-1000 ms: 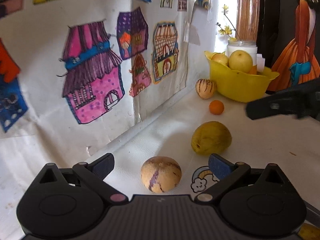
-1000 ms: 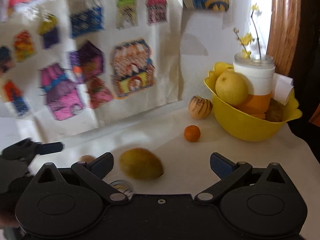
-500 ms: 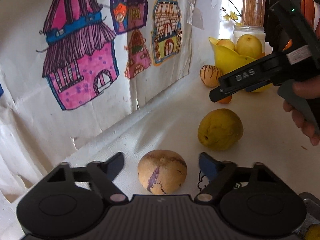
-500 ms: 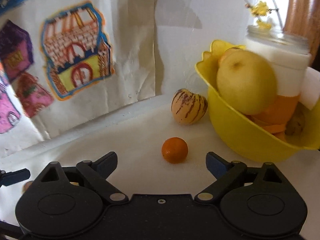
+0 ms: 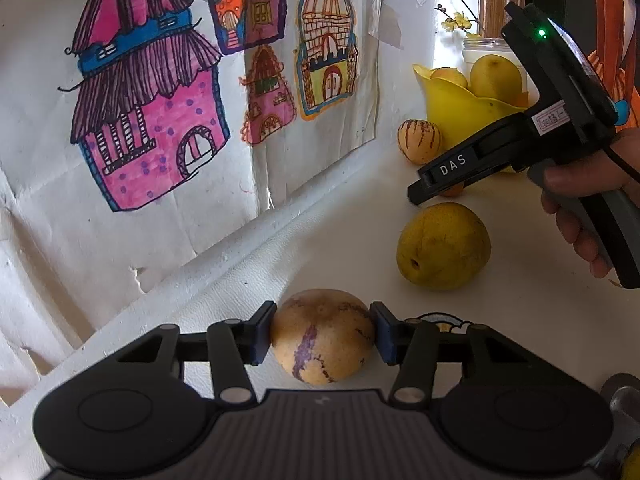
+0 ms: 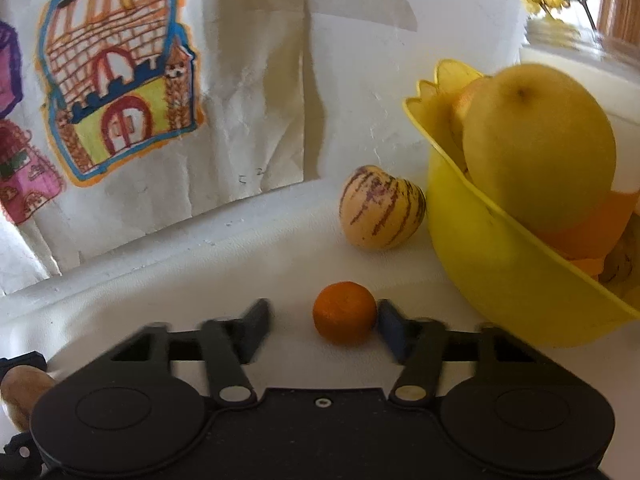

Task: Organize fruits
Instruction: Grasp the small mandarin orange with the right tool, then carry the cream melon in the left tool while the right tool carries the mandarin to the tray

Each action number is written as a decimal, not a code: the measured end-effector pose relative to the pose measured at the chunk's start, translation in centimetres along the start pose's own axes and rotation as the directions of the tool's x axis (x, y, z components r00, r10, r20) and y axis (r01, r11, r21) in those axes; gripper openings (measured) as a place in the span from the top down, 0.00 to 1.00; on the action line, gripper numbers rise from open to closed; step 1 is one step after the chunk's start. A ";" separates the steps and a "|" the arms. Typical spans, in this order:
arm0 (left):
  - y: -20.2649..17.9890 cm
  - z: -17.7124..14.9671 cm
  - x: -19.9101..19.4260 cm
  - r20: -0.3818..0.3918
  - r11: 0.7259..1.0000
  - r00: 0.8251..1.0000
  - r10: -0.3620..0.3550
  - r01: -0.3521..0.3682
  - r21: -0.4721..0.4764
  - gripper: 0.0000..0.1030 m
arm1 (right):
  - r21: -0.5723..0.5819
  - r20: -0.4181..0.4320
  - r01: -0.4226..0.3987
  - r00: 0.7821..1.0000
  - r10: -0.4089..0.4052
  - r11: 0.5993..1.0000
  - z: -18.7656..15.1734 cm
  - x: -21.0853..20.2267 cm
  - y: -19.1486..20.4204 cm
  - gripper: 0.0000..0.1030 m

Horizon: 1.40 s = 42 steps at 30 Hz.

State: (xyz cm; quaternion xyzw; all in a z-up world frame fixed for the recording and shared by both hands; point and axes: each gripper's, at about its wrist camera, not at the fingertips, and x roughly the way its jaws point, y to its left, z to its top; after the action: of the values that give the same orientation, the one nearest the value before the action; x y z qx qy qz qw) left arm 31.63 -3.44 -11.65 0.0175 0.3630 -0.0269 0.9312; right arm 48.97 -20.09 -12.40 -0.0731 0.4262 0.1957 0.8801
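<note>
A tan fruit with a purple streak [image 5: 322, 344] lies on the white table. My left gripper [image 5: 322, 320] is closing on it, and both pads touch its sides. A small orange [image 6: 345, 312] sits between the jaws of my right gripper [image 6: 322, 312], which are also closing. The right pad [image 6: 390, 328] touches the orange and the left pad [image 6: 256, 326] stands apart from it. A yellow bowl [image 6: 500, 280] holds a big yellow pear [image 6: 536, 148] and other fruit. In the left wrist view a hand [image 5: 580, 208] holds the right gripper above the table.
A striped pale fruit [image 6: 380, 212] lies against the bowl's left side. A large yellow-green fruit [image 5: 442, 246] lies between the two grippers. A wall with house drawings [image 5: 152, 100] runs along the left. A jar with yellow flowers [image 6: 560, 40] stands behind the bowl.
The left jaws have closed in onto the tan fruit. The right gripper has moved forward and down past the yellow-green fruit to the orange, and its jaws have narrowed around it.
</note>
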 end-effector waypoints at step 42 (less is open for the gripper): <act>1.9 1.5 -8.8 0.100 0.996 0.995 0.024 -0.015 -0.089 0.50 | -0.167 0.129 -0.211 0.964 0.233 0.963 -3.0 -17.8 10.1 0.68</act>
State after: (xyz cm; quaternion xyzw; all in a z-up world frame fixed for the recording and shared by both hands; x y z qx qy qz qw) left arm 26.26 -1.30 -4.59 -0.0214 0.3159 -0.0026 0.9485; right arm 32.73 -16.75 -0.01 -0.0769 0.3494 0.3301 0.8735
